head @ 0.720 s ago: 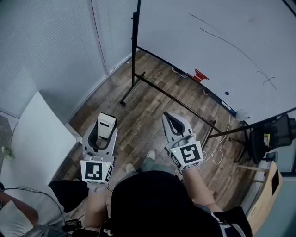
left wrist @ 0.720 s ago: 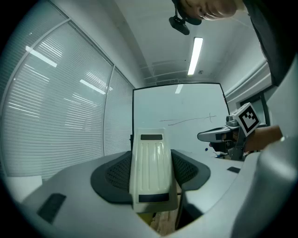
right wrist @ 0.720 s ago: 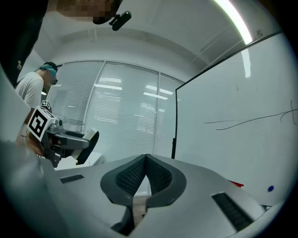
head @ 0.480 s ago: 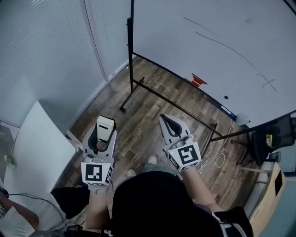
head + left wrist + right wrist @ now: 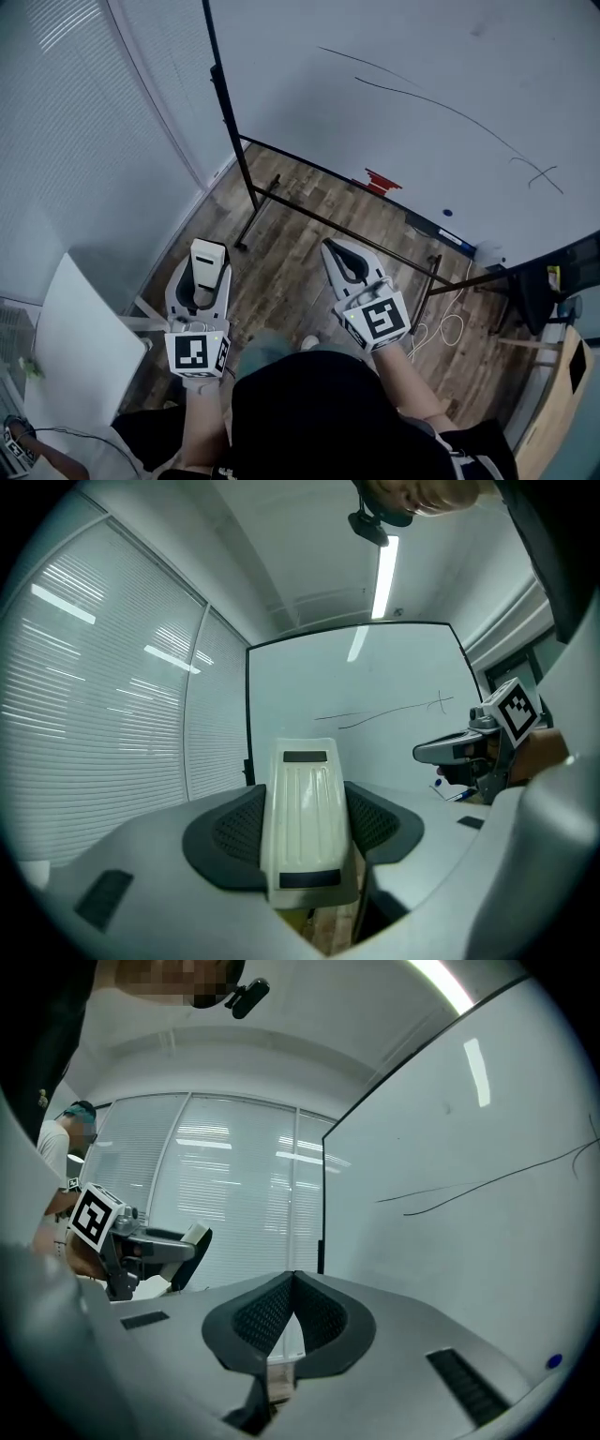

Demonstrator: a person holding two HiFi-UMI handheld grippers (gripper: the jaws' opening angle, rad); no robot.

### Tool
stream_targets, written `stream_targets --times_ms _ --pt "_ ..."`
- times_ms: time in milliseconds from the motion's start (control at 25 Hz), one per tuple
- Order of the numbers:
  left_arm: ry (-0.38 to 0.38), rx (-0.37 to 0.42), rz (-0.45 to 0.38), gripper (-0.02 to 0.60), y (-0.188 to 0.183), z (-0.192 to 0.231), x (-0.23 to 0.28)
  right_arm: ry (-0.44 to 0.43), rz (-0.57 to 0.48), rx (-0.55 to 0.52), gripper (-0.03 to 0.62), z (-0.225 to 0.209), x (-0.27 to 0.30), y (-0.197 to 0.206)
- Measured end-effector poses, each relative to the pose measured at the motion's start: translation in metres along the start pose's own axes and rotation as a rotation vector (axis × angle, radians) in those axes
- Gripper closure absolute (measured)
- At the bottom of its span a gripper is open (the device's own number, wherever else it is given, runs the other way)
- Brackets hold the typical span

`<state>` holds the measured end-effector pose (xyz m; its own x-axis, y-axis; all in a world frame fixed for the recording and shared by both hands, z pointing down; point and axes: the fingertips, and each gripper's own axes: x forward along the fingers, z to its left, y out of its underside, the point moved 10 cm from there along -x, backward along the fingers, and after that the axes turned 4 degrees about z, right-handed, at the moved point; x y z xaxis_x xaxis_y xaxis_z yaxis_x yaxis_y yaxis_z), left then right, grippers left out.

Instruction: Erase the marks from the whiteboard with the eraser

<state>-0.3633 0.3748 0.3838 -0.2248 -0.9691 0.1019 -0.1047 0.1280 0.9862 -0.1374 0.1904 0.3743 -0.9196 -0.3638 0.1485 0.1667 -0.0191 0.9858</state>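
The left claw (image 5: 207, 278) is gripping the eraser (image 5: 302, 810) between its dark, mesh-textured pads. The eraser is a cream plastic block with lengthwise ribs and a dark rectangular inset at each end, and it is standing upright, its top rising past the pads. The right claw (image 5: 339, 255) is holding nothing: in the right gripper view its two dimpled black pads are pressing together along one seam. Both claws are hovering side by side above the floor (image 5: 291, 239), which is showing worn brown planks, and both are sitting well apart from the board.

The whiteboard (image 5: 422, 66) is standing ahead of them, a smooth glossy white sheet in a thin black frame. Its black metal stand (image 5: 246, 183) is running down to a bar across the floor. Two long thin dark pen strokes (image 5: 441, 105) are sweeping across the board, and a small cross (image 5: 542, 174) is sitting near their right end. A tiny blue dot (image 5: 447, 213) is showing low on the board, and something red (image 5: 380, 180) is lying at its lower edge; I cannot tell what it is.

Slatted white blinds (image 5: 84, 131) are covering the wall at left. A flat white worktop (image 5: 80, 361) is sitting below them, and a looped white cable (image 5: 441, 328) is lying on the planks at right.
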Motion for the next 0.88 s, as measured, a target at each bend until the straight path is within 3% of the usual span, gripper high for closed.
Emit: stream_targets --times_ms 400,640,880 --pt "0.087 0.018 -0.012 0.321 0.0 0.041 0.148 0.091 0.072 0.023 0.567 -0.081 0.088 0.011" --pt "0.205 0.076 -0.072 0.321 -0.014 0.094 0.258 0.194 0.1 0.031 0.566 -0.121 0.171 -0.005" --pt "0.324 0.056 -0.135 0.321 -0.043 0.121 0.351 0.297 0.117 0.033 0.567 -0.145 0.232 -0.016"
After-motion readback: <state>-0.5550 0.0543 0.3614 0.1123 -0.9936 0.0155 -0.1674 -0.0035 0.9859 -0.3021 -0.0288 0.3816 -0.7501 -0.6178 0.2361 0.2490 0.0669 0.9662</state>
